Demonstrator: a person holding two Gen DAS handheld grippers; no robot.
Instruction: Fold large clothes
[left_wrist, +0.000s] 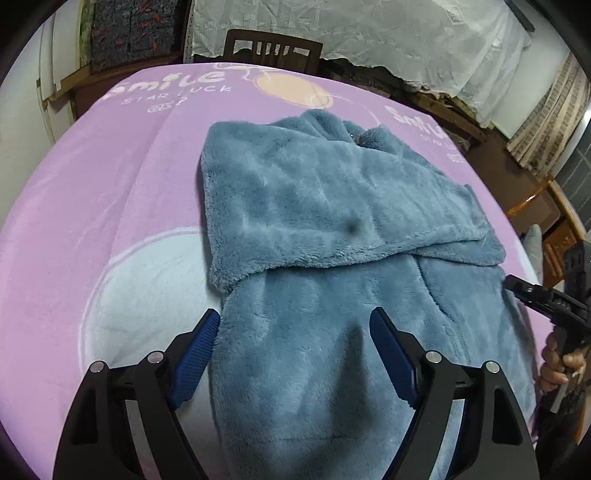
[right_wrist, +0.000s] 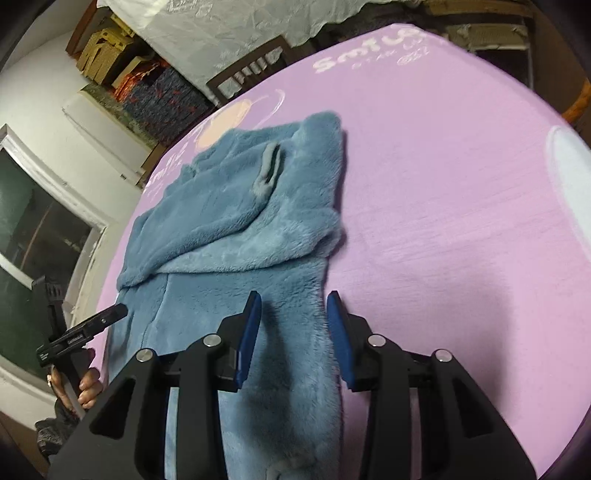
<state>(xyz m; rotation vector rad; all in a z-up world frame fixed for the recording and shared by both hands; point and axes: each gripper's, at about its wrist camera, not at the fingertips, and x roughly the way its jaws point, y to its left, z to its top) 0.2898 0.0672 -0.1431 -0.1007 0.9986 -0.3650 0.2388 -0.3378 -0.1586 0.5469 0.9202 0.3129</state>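
On the pink printed bedspread (left_wrist: 110, 177) lay the fluffy blue fleece garment (left_wrist: 332, 229), its upper part already turned down over the body, probably to narrow it for the next fold. Over its near end hovered the left gripper (left_wrist: 291, 354), jaws apart and holding nothing; the right gripper (right_wrist: 293, 332) straddled the near right edge, jaws also apart, likely ready to pinch. Beyond the bed stood a dark wooden chair (left_wrist: 273, 48) and white lace curtain (left_wrist: 369, 33), neither obstructing.
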